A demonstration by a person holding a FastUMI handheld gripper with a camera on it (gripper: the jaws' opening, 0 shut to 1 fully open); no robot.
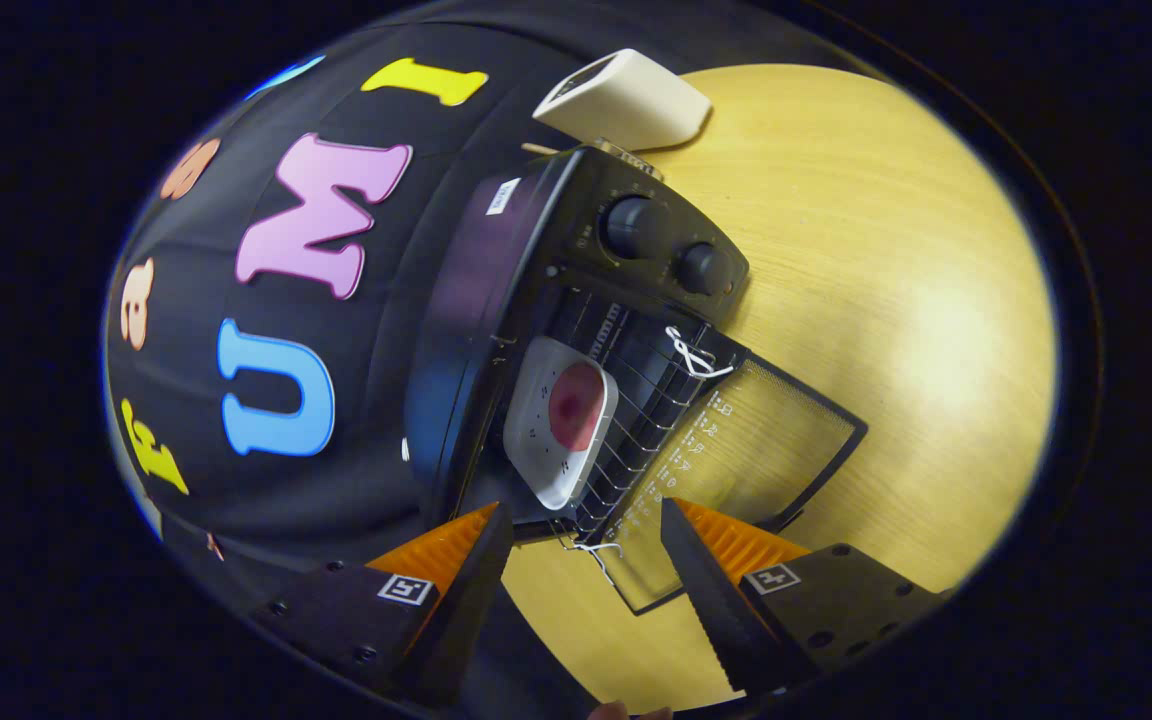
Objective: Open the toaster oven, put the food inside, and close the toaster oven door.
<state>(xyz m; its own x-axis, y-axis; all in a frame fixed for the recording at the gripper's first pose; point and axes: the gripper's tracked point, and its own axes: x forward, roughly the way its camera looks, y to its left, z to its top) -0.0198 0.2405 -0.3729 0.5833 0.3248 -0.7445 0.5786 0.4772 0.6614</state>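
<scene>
Oven [576, 300] door [736, 470] down; food [574, 405] on tray [541, 455] sits on rack inside. Gripper [586, 545] jaws apart, empty, just short of door.

A black toaster oven [536, 270] with a glossy top and matt plastic knobs [633, 226] sits on a smooth, pale wood-grain table [886, 300], its glass door [736, 450] lying open. Thin metal wire forms the rack [641, 400], which carries a smooth white tray [551, 440]; the gripper [586, 560] spreads ridged fingers [701, 590], holding nothing.
</scene>
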